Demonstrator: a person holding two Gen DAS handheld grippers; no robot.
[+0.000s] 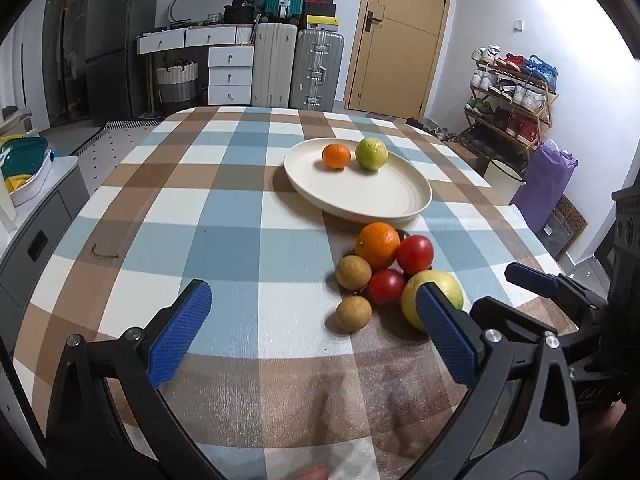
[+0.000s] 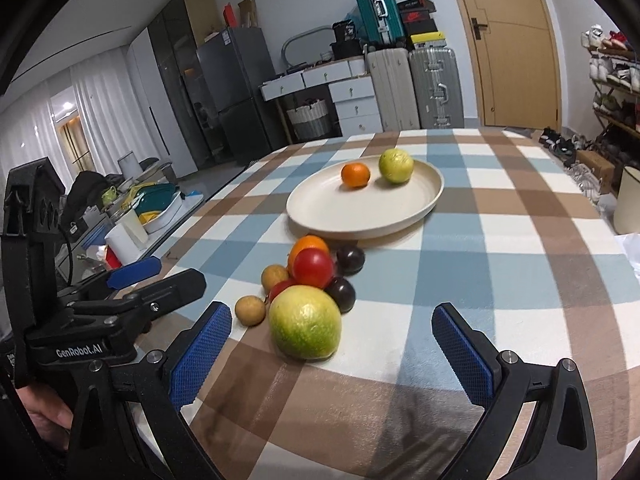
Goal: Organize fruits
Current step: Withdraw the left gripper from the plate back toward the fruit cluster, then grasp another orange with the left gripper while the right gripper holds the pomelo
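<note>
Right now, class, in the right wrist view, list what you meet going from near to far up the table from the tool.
Large green-yellow fruit → red tomato → cream plate → small orange.

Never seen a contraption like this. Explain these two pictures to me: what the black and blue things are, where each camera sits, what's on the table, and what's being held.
There is no robot: a person holds a hand-held claw in each hand, each with two blue-padded fingers and a wide-angle camera looking along them. One picture comes from the left claw, the other from the right claw; each also glimpses the other claw at its edge. Both are open and hold nothing.

On the checked tablecloth sits a cream plate with a small orange and a green citrus. Nearer lies a loose pile: a large orange, two red tomatoes, two small brown fruits, two dark plums and a big yellow-green fruit.
</note>
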